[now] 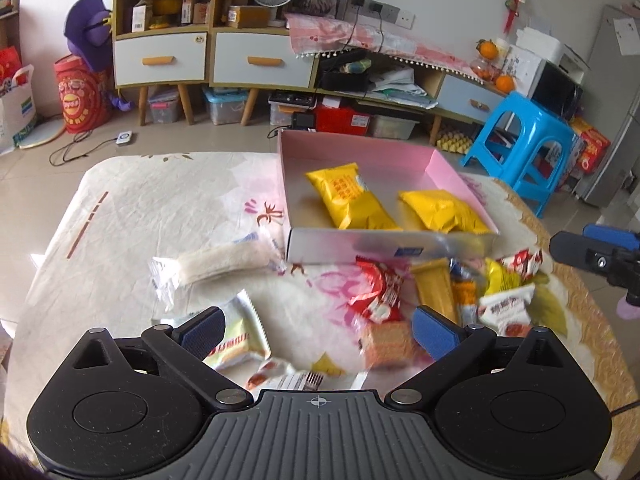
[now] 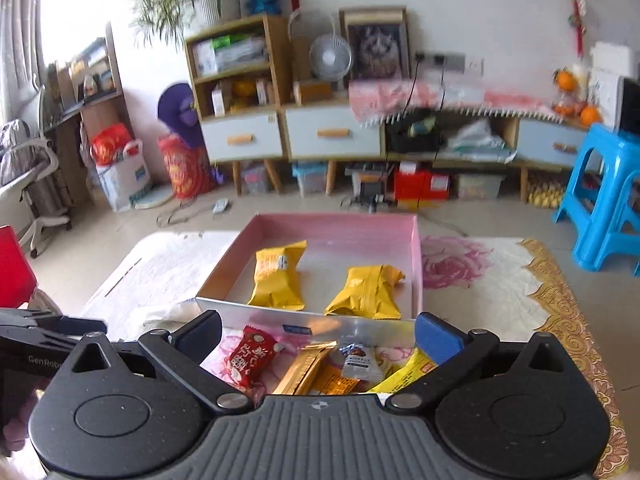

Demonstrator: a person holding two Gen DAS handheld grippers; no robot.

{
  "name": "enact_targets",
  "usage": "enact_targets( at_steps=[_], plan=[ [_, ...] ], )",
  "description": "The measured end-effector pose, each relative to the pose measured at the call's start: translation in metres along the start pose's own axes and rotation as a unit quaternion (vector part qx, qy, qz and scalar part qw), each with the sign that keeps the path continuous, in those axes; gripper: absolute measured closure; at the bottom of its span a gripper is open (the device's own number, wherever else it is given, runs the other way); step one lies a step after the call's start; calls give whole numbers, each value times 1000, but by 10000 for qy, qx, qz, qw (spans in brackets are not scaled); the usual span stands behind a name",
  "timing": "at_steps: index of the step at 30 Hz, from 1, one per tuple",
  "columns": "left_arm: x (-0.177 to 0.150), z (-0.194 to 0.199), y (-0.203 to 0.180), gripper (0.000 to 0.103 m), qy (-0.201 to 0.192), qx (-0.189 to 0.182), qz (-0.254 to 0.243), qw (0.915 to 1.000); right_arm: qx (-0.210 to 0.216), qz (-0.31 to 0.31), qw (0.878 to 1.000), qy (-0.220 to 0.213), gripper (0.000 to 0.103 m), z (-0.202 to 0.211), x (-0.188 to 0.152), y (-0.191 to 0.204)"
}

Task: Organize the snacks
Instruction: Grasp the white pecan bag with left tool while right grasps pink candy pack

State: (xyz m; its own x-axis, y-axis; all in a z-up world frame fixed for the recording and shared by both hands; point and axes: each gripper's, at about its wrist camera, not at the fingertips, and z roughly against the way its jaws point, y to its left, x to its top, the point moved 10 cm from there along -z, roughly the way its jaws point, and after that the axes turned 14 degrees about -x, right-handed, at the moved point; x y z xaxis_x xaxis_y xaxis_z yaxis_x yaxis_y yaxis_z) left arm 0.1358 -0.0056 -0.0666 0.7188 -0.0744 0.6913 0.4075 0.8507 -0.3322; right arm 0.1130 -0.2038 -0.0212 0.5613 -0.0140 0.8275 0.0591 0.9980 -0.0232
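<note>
Behind the worktop [image 1: 132,208] with its floral cream cloth we see wooden cabinets with pale blue drawers [image 2: 332,132] and a bright blue plastic stool [image 1: 524,140]. We hold the left tongs [image 1: 316,330] spread wide above the cloth, nothing between their blue pads. Ahead of them, slightly right, sits the shallow pink cardboard box [image 1: 448,172], and inside it lie two yellow foil snack packets [image 1: 352,196], side by side and apart from each other. Between the left tongs and the box's near wall lies a loose heap of wrappers: a red-and-white packet [image 1: 378,288], a gold bar-shaped packet [image 1: 434,290] and a white packet with red print [image 1: 506,308] to the right. Ahead and left of the left tongs rests a long white rice cracker in clear film [image 1: 224,262]; a cream packet with red lettering [image 1: 240,340] lies just beside the left pad. Our right tongs [image 2: 318,334] also stand wide apart and empty, hovering over the same heap, with the box directly ahead of them.
</note>
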Motion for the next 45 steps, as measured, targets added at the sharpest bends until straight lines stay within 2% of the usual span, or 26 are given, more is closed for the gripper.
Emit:
enact_targets(
  at_steps=[5, 9, 18, 24, 29, 37, 40, 45],
  plan=[
    [-20, 9, 1, 2, -72, 56, -375, 9993, -67, 355, 9989, -295, 7, 12, -16, -2],
    [-35, 12, 0, 2, -117, 6, -467, 9988, -109, 183, 9997, -141, 7, 12, -34, -10],
    [-66, 5, 5, 2, 6, -173, -732, 9972, -330, 207, 9983, 436, 7, 14, -88, -23],
    [-70, -4, 12, 2, 10, -251, -857, 9960, -341, 278, 9942, 986, 7, 10, -118, -18],
    [-69, -13, 18, 2, 109, -321, -650, 9973, -476, 458, 9888, 1338, 7, 6, -130, -12],
    [-71, -25, 18, 4, 344, -229, -614, 9973, -519, 270, 9792, 1941, 7, -4, -147, -13],
    [-73, -27, 20, 5, 455, -52, -583, 9972, -497, 247, 9765, 2083, 7, -6, -153, -11],
    [-69, -26, 18, 12, 419, -146, -482, 9978, -435, 327, 9765, 2084, 9, -6, -154, -5]
  ],
)
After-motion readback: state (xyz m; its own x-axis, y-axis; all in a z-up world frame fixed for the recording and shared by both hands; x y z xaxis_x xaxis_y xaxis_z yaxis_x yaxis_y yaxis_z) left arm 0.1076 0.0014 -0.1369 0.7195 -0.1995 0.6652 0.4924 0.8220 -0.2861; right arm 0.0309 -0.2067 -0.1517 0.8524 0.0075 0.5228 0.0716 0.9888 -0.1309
